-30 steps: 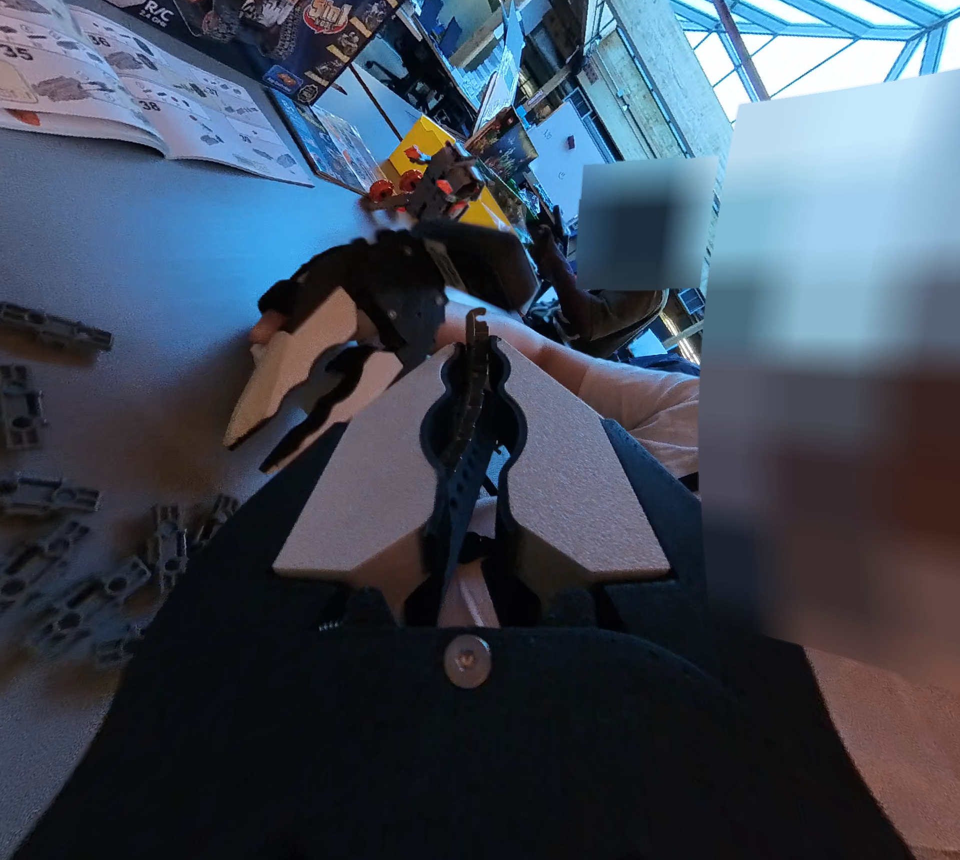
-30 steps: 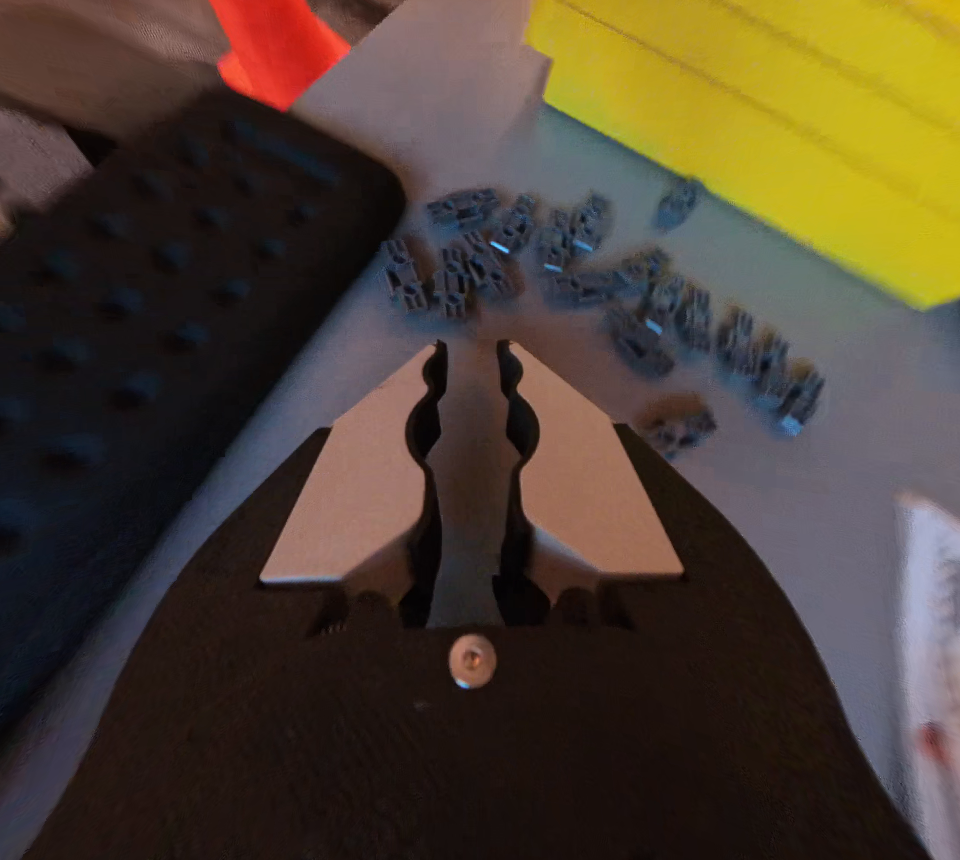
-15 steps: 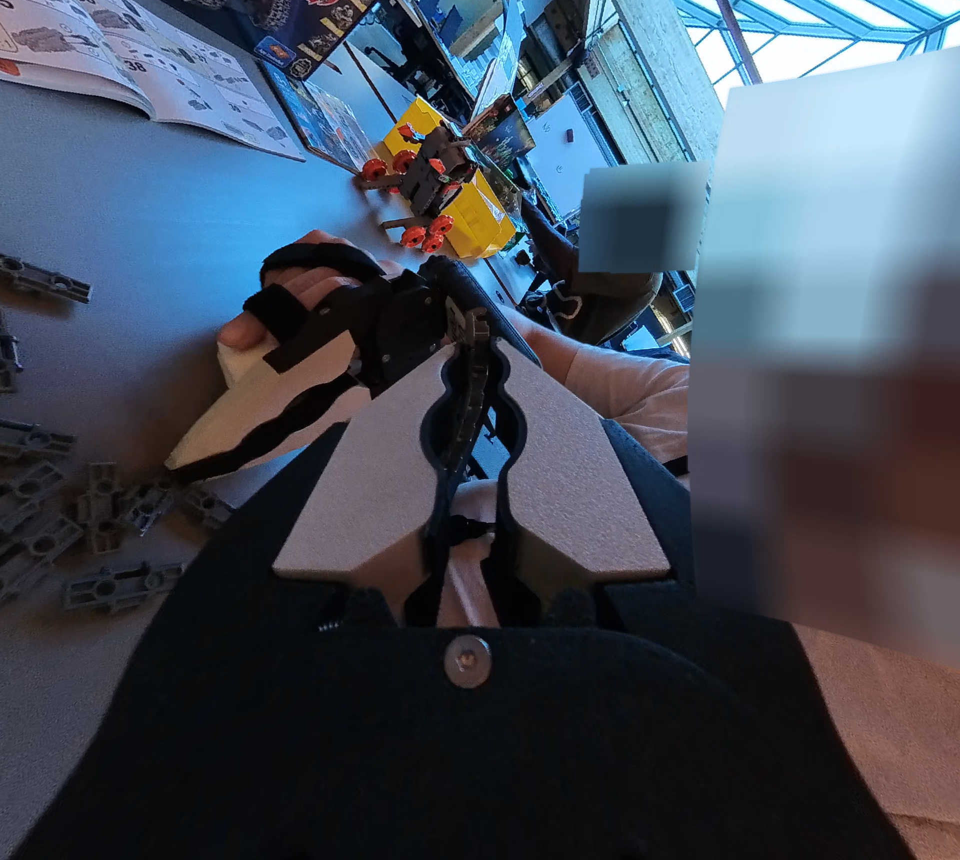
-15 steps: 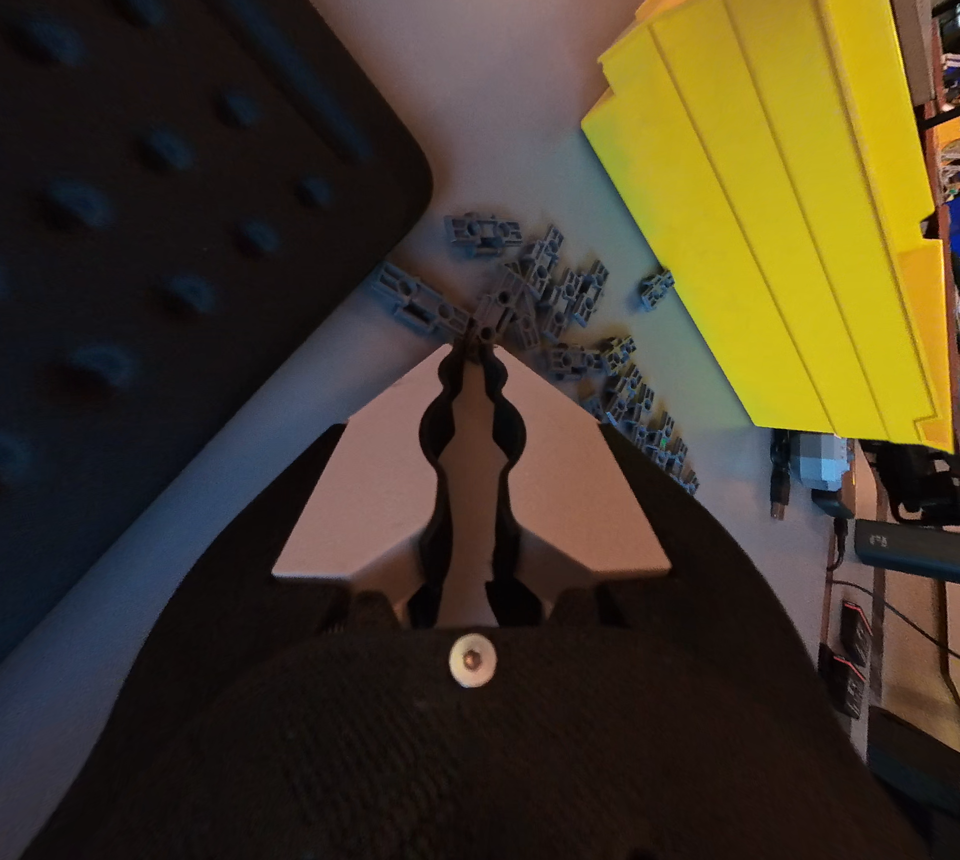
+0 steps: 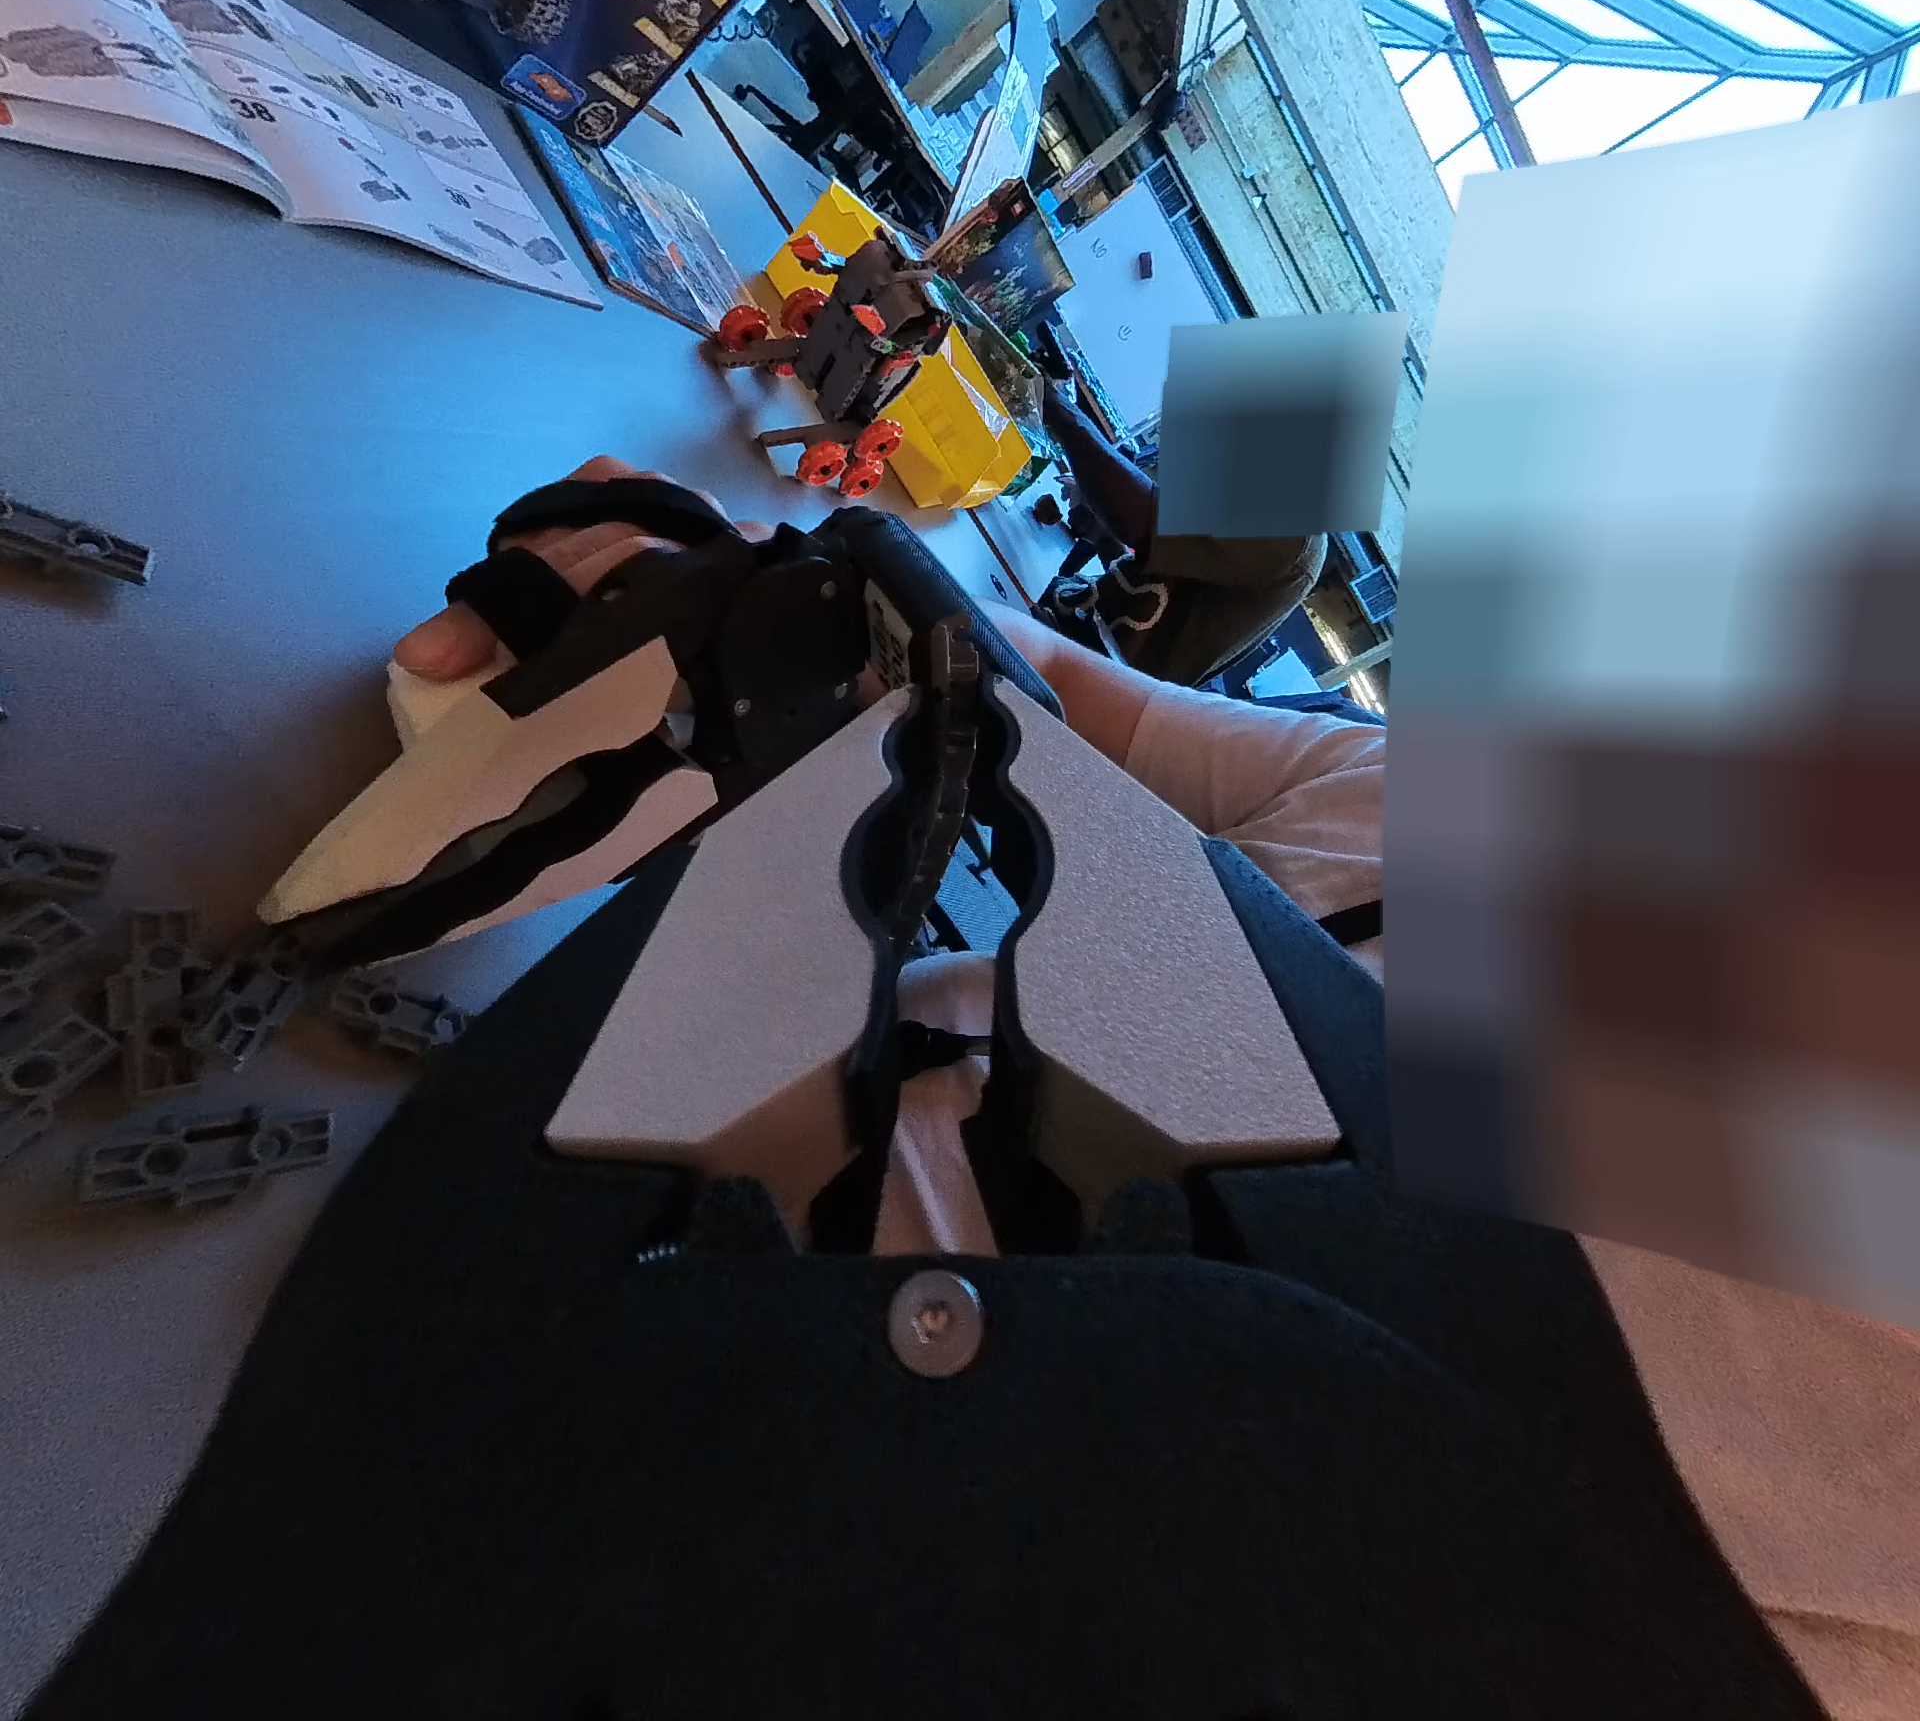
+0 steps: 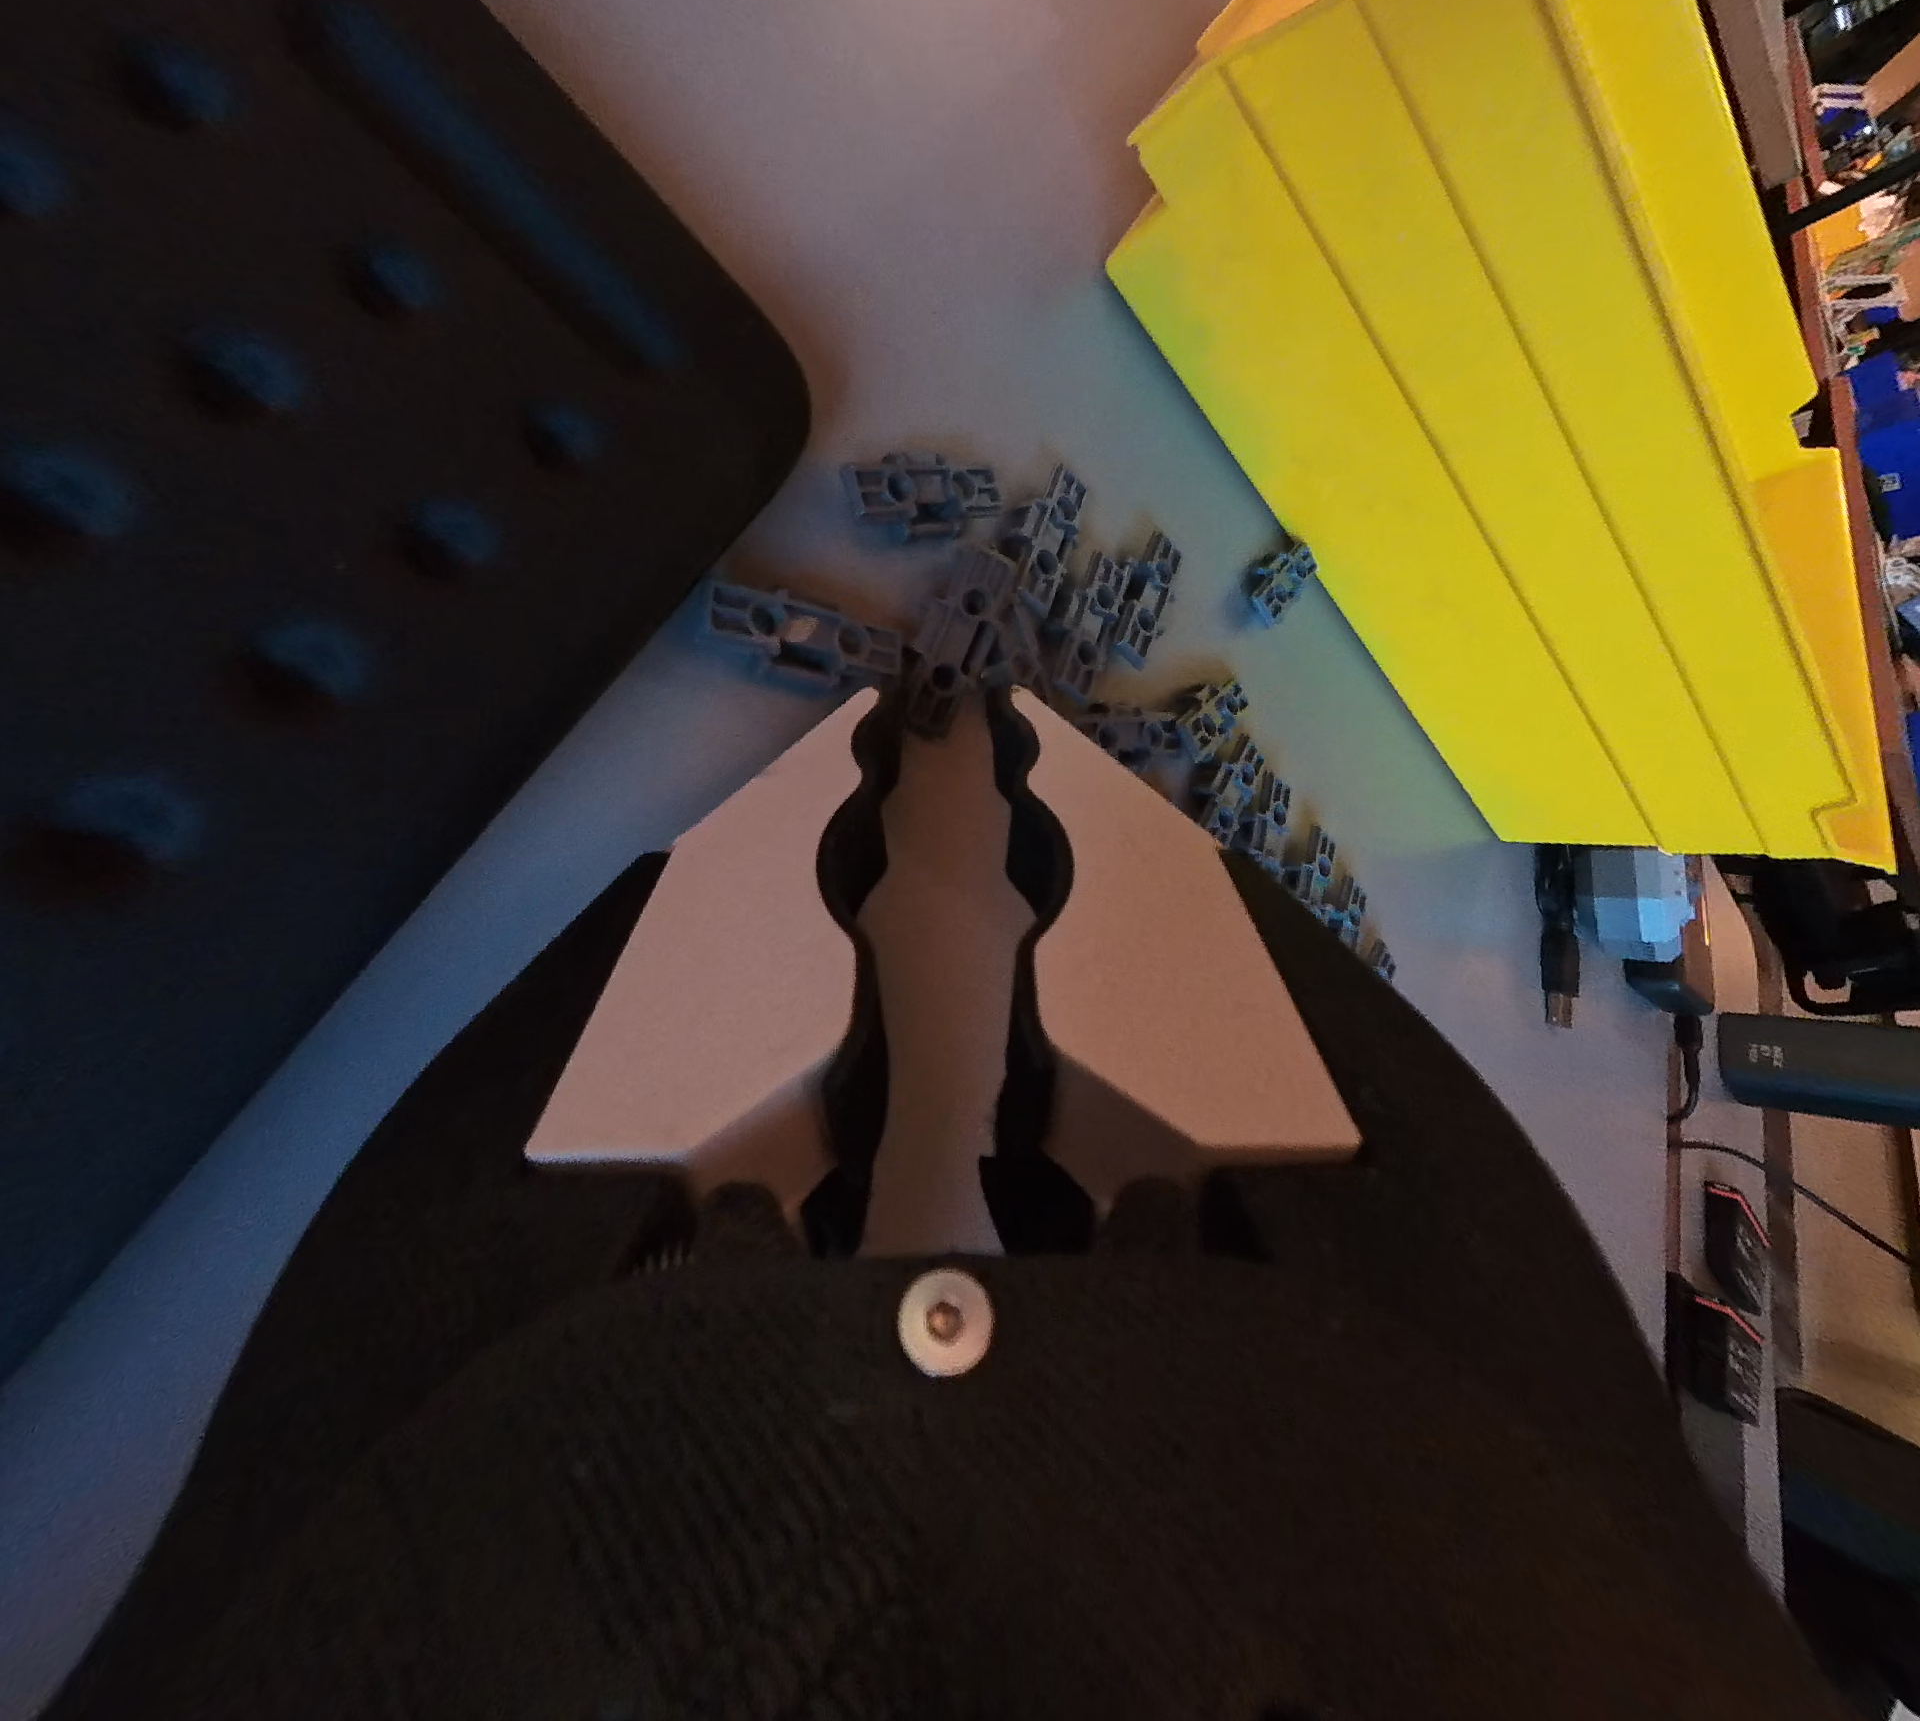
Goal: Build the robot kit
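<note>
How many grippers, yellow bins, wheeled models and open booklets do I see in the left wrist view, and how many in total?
Grippers: 2 (left gripper, right gripper)
Yellow bin: 1
Wheeled model: 1
Open booklet: 1
Total: 5

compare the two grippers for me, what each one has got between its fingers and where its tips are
The left gripper is shut on a dark studded strip and lifted off the table, pointing out into the room. The right gripper is shut on a small grey connector piece, its tips down at the pile of grey pieces beside the yellow bin. The strip runs lengthwise between the fingers; the grey piece is pinched only at the tips. Both are closed on something.
</note>
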